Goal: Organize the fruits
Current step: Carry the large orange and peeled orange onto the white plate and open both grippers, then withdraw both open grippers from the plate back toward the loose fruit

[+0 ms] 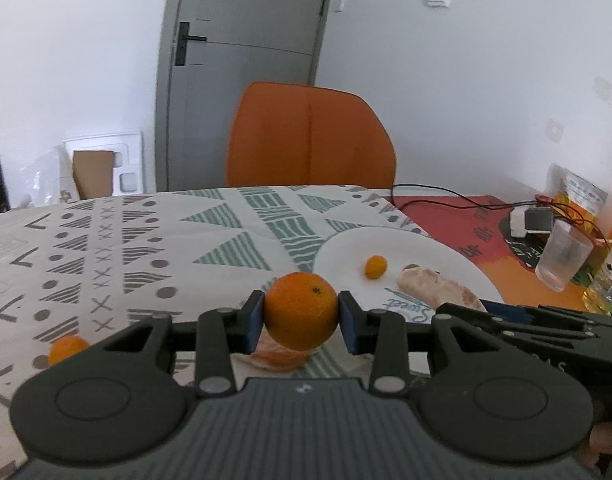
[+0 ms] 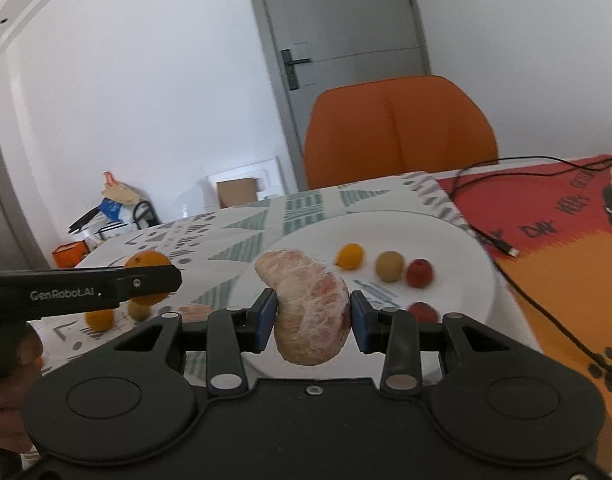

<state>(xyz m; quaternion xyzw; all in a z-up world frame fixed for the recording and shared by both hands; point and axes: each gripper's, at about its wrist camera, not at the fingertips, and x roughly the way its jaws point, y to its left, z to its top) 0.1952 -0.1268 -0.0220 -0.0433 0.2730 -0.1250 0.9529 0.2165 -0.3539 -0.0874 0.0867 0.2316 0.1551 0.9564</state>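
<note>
My left gripper [image 1: 301,316] is shut on an orange [image 1: 301,310] and holds it above the patterned tablecloth, left of the white plate [image 1: 458,258]. My right gripper [image 2: 312,320] is shut on a peeled pomelo segment [image 2: 310,306] and holds it over the plate's near edge [image 2: 474,296]; the segment also shows in the left wrist view [image 1: 438,289]. On the plate lie a small kumquat [image 2: 349,256], a tan round fruit [image 2: 390,266] and two small red fruits [image 2: 419,273]. Another pomelo piece [image 1: 276,356] lies under the held orange.
Loose oranges lie on the cloth at the left [image 1: 67,349] [image 2: 100,319]. An orange chair [image 1: 310,136] stands behind the table. At the right are a clear cup [image 1: 562,256], a bottle [image 1: 610,280], a charger with cables [image 1: 530,220] and a red mat [image 2: 554,216].
</note>
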